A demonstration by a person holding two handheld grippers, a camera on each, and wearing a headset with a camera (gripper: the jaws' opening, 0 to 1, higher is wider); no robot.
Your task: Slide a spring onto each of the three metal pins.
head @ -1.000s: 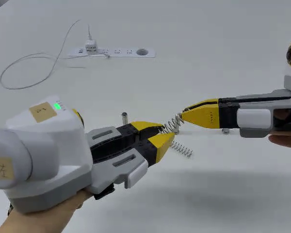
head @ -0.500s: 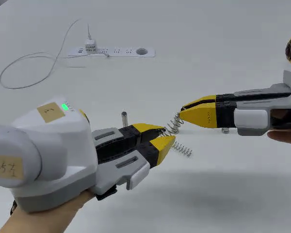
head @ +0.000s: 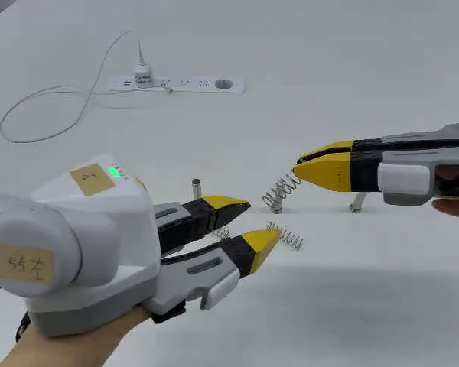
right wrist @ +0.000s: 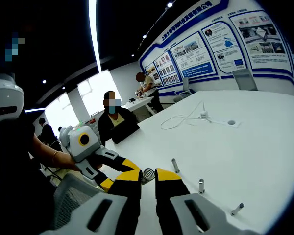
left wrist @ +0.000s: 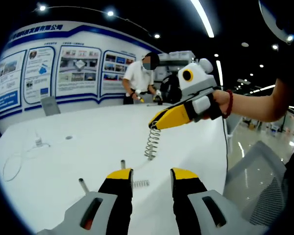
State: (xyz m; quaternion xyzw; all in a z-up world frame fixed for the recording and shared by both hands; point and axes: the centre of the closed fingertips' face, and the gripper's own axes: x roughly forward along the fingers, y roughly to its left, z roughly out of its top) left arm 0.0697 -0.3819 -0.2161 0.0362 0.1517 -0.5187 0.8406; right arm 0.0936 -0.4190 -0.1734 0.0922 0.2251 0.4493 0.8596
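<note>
Right gripper (head: 298, 169) clamping top of tilted spring (head: 281, 193), lower end resting on table (head: 367, 290). Left gripper (head: 263, 218) hovering just beside, jaws standing apart. Second spring (head: 285, 235) lying flat near left tips. Bare pin (head: 196, 187) standing upright behind.

Right tongs (head: 300, 170) pinch spring (head: 281, 191) top; left tongs (head: 260, 219) gape; loose spring (head: 284, 235) lies beside.

Top of spring (head: 281, 191) unseen between right tongs (head: 299, 165)
</note>
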